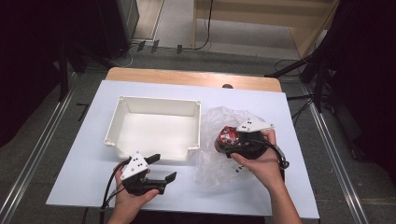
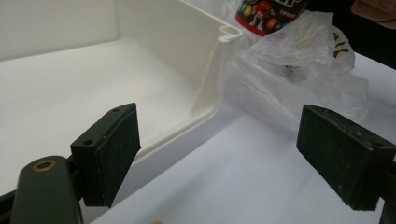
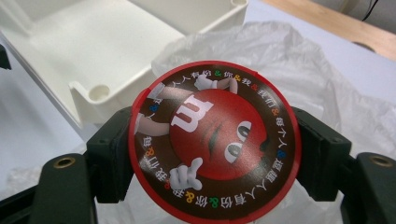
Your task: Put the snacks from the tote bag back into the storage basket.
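White tabletop [image 1: 280, 186] under everything; on it, above the crumpled plastic bag [image 1: 219, 163], the candy tub [image 3: 215, 142] sits clamped in the right gripper [image 3: 215, 154]. Lift it straight clear, then carry it level to the white bin [image 1: 187, 109]. Left gripper [image 2: 219, 154] gapes empty.

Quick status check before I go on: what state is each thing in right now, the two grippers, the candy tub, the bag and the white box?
left gripper: open, nothing between its jaws, near the box's front corner.
right gripper: shut on the candy tub, one jaw on each side.
candy tub: red lid on, held above the bag.
plastic bag: clear, crumpled, lying on the table beside the box.
white box: lidless, upright, empty.
table: white sheet covering most of it.
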